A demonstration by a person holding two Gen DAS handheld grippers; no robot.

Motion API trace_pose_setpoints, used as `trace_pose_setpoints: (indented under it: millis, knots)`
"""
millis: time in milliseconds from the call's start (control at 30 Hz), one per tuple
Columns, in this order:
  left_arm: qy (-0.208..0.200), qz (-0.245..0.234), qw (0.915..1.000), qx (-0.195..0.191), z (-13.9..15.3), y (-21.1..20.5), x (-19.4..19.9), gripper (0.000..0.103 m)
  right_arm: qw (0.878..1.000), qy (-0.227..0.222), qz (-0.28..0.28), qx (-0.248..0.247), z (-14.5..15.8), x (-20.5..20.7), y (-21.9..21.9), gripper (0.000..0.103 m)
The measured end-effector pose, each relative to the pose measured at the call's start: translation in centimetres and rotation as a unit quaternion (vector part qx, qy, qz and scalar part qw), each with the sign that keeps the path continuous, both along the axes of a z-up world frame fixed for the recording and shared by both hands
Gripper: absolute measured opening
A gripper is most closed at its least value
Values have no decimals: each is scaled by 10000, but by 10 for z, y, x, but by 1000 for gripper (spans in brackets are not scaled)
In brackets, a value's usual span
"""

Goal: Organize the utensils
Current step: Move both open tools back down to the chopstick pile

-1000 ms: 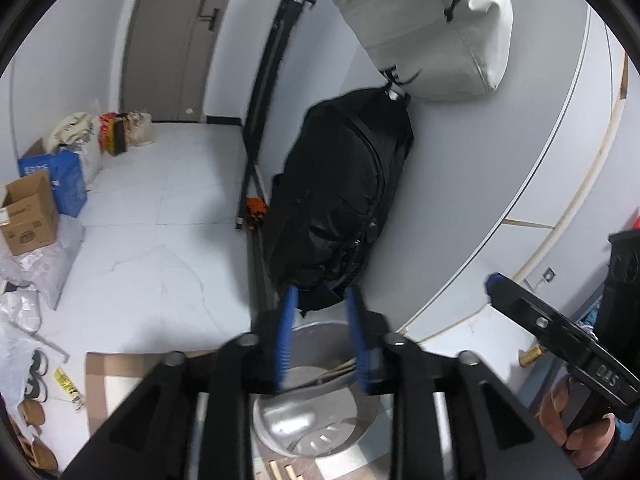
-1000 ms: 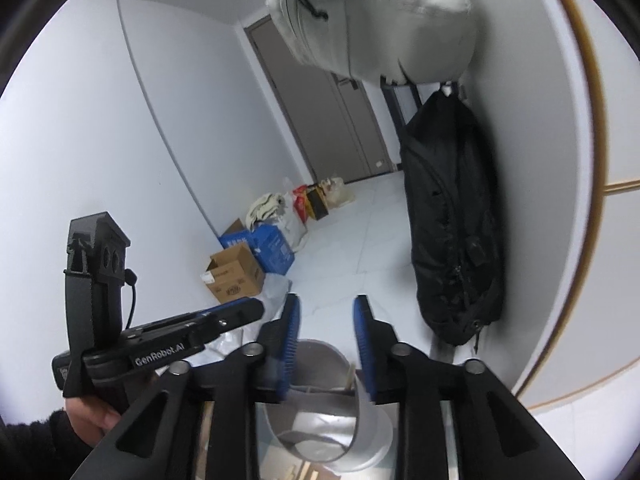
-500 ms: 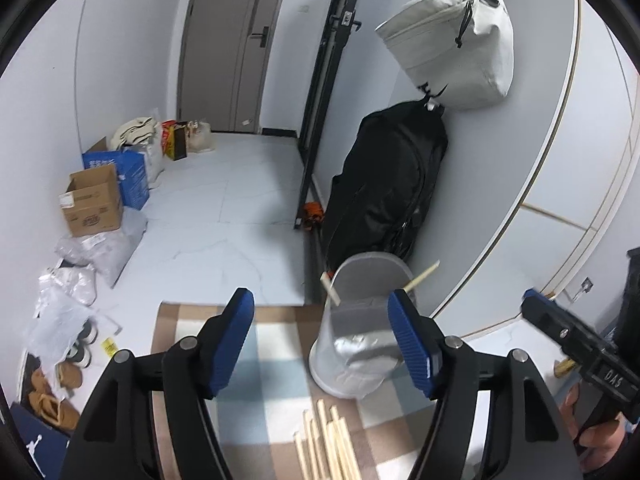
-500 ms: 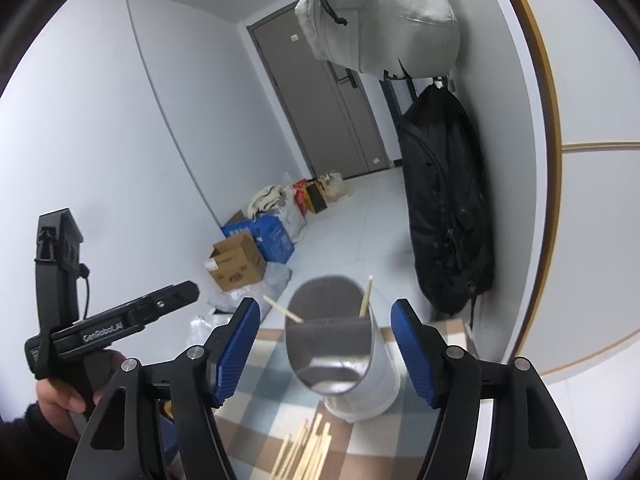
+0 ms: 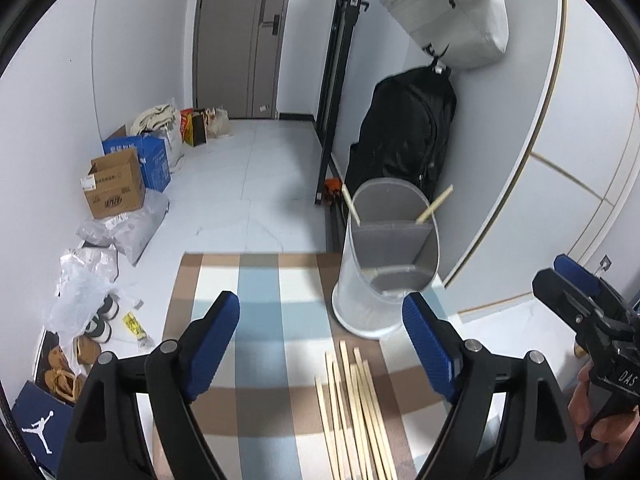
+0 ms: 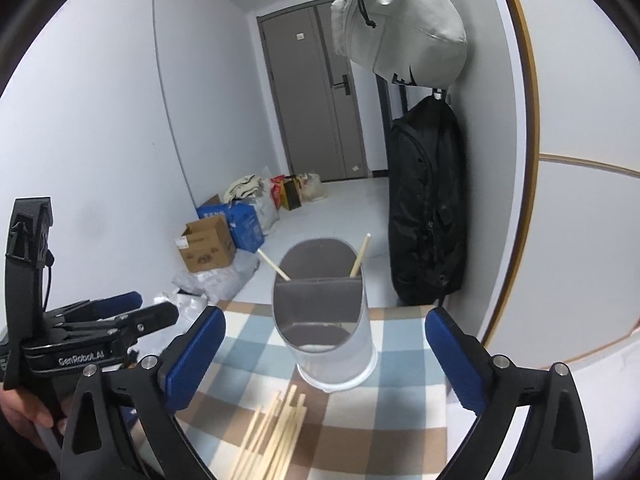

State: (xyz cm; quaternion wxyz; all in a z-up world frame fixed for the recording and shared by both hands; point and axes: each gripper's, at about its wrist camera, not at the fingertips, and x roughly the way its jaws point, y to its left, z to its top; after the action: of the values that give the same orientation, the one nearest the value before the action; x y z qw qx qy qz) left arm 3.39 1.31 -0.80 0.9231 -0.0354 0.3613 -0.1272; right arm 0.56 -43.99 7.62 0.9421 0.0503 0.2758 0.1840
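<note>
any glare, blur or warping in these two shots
Left wrist view: fisheye bends the door and walls, and a glare patch whitens the checked cloth beside the chopsticks. Right wrist view: same bowing with dark corners; the near chopsticks look soft.

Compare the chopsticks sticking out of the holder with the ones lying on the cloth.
The two chopsticks in the holder stand tilted, one leaning toward each side of the holder; the loose chopsticks lie flat on the checked cloth in a rough bundle. Two against many. All are pale wooden sticks.
</note>
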Motion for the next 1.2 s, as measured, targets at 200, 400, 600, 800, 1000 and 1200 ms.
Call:
trace_pose_setpoints:
  millis: [200,400,600,800,1000,1200]
  knots:
    - [292,174,9994,49,-27,10,-6,80,9999,94,89,-39,-19,-10,4,101]
    - [799,239,9965,82,-55,19,1,80,9994,288,104,142,-29,-11,2,101]
    - [1574,218,9859,524,-92,10,16,80,9985,416,118,330,-32,-10,2,101]
    - [1997,168,9766,775,-111,-7,29,80,9976,487,157,461,-31,-7,0,101]
    - [2201,115,9691,1109,-123,-19,26,76,9952,688,196,667,-33,-6,-9,101]
    - [2274,189,9669,1137,-126,-19,27,68,9940,725,185,794,-34,-6,-16,101]
